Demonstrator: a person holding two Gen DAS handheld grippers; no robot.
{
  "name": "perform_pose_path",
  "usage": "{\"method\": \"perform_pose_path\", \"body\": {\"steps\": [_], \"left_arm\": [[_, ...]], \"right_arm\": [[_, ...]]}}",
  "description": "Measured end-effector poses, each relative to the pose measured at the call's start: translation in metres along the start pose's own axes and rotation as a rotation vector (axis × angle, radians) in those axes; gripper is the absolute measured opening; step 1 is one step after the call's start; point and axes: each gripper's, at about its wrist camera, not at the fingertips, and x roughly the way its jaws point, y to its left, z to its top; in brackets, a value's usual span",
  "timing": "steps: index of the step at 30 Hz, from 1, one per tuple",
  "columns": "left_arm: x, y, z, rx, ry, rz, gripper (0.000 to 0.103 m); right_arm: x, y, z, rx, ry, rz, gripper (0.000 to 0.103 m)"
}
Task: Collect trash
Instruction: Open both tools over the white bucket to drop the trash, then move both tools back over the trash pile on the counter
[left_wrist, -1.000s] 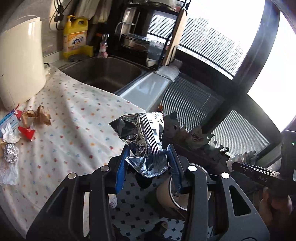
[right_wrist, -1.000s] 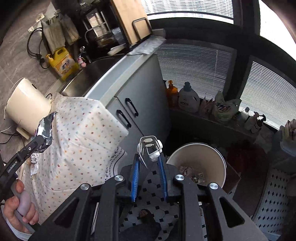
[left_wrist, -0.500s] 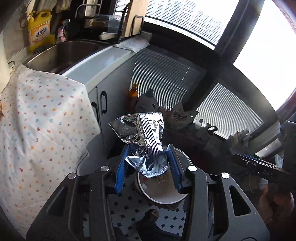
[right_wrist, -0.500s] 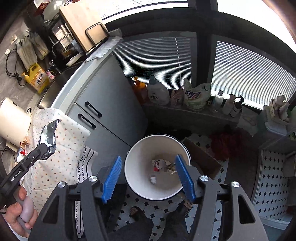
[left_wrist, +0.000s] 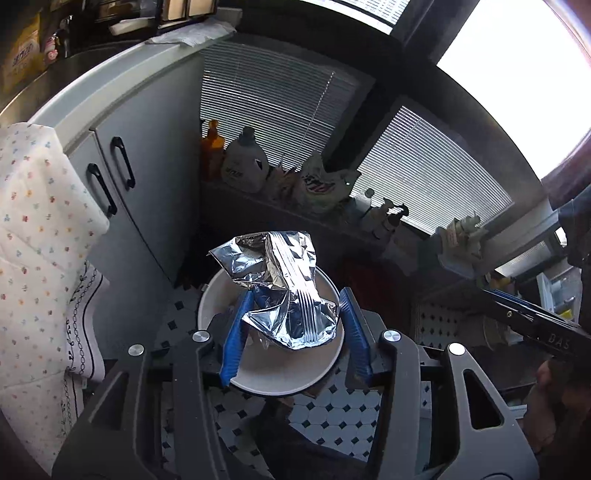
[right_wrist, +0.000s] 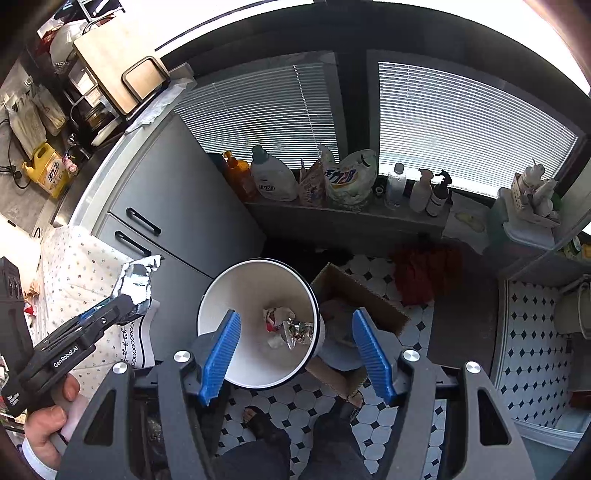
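Note:
My left gripper (left_wrist: 293, 308) holds a crumpled silver foil wrapper (left_wrist: 284, 284) between its blue fingers, right above the white trash bin (left_wrist: 258, 380) on the floor. In the right wrist view the left gripper (right_wrist: 110, 306) with the foil wrapper (right_wrist: 136, 280) shows at the left, beside the bin. My right gripper (right_wrist: 295, 354) is open and empty above the white bin (right_wrist: 236, 291), which holds several bits of trash (right_wrist: 286, 325).
A table with a dotted cloth (left_wrist: 33, 229) stands at the left, next to grey cabinets (left_wrist: 147, 155). A cardboard box (right_wrist: 354, 295) sits beside the bin. Detergent bottles (right_wrist: 273, 177) line a low ledge under the blinds. Tiled floor (right_wrist: 532, 350) lies at the right.
My left gripper carried the foil wrapper from over the table to above the bin. My right gripper opened and let its small piece drop into the bin.

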Motion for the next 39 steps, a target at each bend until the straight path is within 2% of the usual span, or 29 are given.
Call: {"method": "perform_pose_path", "body": {"steps": [5, 9, 11, 14, 17, 20, 30, 39], "left_arm": [[0.011, -0.005, 0.000, -0.002, 0.020, -0.030, 0.071], [0.009, 0.000, 0.001, -0.022, 0.013, -0.021, 0.077], [0.005, 0.006, 0.002, -0.037, 0.004, -0.007, 0.080], [-0.004, 0.018, 0.002, -0.051, -0.014, 0.029, 0.084], [-0.018, 0.035, 0.004, -0.074, -0.037, 0.057, 0.089], [-0.036, 0.054, 0.004, -0.103, -0.071, 0.088, 0.093], [-0.113, 0.131, -0.003, -0.211, -0.194, 0.202, 0.095], [-0.181, 0.206, -0.027, -0.313, -0.288, 0.287, 0.096]], "right_arm": [[0.003, -0.008, 0.000, 0.006, 0.009, -0.005, 0.064], [0.006, -0.004, 0.001, -0.002, 0.015, -0.001, 0.066], [0.009, 0.002, 0.002, -0.009, 0.014, 0.002, 0.070], [0.010, 0.013, 0.003, -0.015, 0.007, 0.014, 0.084], [0.011, 0.029, 0.007, -0.029, -0.001, 0.032, 0.092], [0.012, 0.049, 0.011, -0.054, -0.010, 0.043, 0.095], [0.013, 0.140, 0.014, -0.161, -0.014, 0.116, 0.095], [0.012, 0.232, 0.000, -0.271, -0.013, 0.177, 0.095]]}}
